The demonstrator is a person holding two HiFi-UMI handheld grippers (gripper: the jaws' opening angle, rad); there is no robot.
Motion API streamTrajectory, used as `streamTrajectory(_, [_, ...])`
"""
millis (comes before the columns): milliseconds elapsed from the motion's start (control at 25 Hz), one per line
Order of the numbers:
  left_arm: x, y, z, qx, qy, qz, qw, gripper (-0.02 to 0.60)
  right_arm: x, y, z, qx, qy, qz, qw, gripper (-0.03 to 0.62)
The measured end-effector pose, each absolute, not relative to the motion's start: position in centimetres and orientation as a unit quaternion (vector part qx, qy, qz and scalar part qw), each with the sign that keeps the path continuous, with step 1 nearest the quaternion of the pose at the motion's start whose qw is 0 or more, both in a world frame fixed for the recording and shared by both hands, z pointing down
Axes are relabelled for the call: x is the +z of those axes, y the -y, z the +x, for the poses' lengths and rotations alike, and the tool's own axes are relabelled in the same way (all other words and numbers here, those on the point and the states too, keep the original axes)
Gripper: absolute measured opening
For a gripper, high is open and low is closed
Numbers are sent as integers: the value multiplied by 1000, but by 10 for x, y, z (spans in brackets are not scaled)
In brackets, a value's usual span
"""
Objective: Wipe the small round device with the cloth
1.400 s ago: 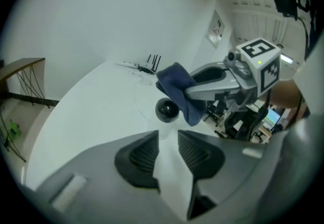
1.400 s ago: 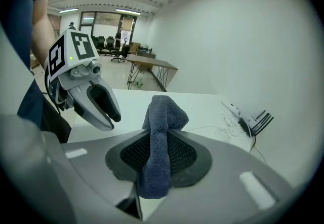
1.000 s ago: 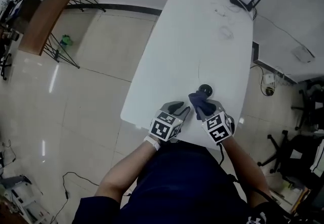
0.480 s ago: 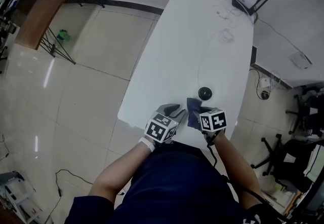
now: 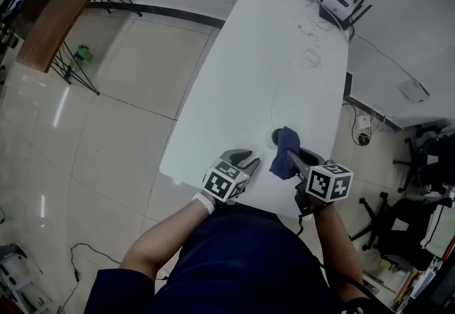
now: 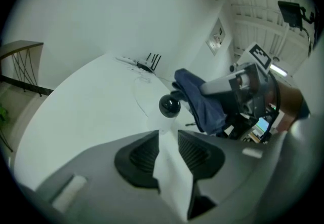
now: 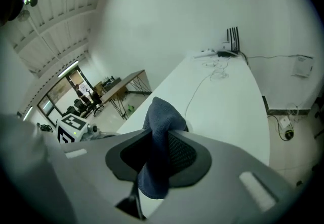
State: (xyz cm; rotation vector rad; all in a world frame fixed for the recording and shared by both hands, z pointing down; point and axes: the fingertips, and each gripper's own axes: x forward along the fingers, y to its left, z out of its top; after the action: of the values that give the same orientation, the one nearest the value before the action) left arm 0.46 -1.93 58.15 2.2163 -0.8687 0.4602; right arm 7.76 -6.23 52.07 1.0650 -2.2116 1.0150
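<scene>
Trouble seems likeliest from the small round device (image 6: 169, 106) sliding. It stands free on the white table (image 5: 256, 57), close to the person's end and just beyond the left gripper (image 6: 167, 136). That gripper's jaws stand apart with only bare tabletop between them, so nothing steadies the device. A firm swipe could, I judge, push it toward the edge or tug the thin cable (image 7: 193, 99) that seems to lead away from it. The right gripper (image 5: 291, 160) is clamped on the dark blue cloth (image 7: 159, 132), which bunches above the pads and hangs below them, just over and beside the device. A loose fold might snag rather than wipe. The device looks like a glossy black ball on a pale base, small and probably light.
</scene>
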Motion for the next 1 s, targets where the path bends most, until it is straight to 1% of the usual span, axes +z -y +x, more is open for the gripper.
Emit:
streamTrajectory(120, [555, 23, 3, 134, 321, 868, 355, 117, 488, 77, 74, 364, 831, 386, 169, 92])
streamTrajectory(280, [486, 39, -8, 16, 284, 885, 368, 127, 452, 78, 62, 369, 864, 332, 80, 94])
streamTrajectory(360, [453, 47, -9, -29, 252, 892, 374, 186, 436, 71, 54, 371, 881, 290, 45, 94])
streamTrajectory(480, [420, 48, 6, -77, 175, 899, 394, 341, 417, 58, 39, 384, 897, 219, -10, 95])
streamTrajectory(520, [415, 45, 12, -83, 148, 901, 399, 369, 413, 54, 35, 388, 899, 202, -24, 97])
streamTrajectory(560, [413, 40, 17, -86, 124, 903, 402, 374, 410, 51, 32, 392, 900, 188, -37, 97])
streamTrajectory(600, [412, 34, 21, -88, 103, 905, 403, 370, 407, 48, 30, 397, 899, 176, -48, 97])
streamTrajectory(640, [410, 29, 23, -92, 86, 907, 402, 322, 404, 45, 28, 404, 898, 164, -57, 98])
streamTrajectory(680, [408, 24, 23, -98, 73, 908, 400, 254, 403, 43, 27, 413, 895, 154, -65, 100])
streamTrajectory(760, [406, 17, 22, -114, 60, 908, 399, 150, 404, 40, 27, 433, 887, 141, -82, 107])
streamTrajectory(800, [406, 16, 22, -118, 60, 906, 401, 122, 406, 39, 28, 443, 881, 139, -92, 112])
streamTrajectory(880, [414, 15, 20, -114, 77, 905, 403, 95, 410, 40, 32, 459, 868, 152, -116, 140])
streamTrajectory(960, [435, 23, 15, -80, 124, 907, 396, 92, 421, 48, 47, 463, 851, 213, -132, 198])
streamTrajectory(1000, [452, 30, 10, -47, 159, 905, 391, 92, 428, 55, 60, 458, 839, 262, -133, 199])
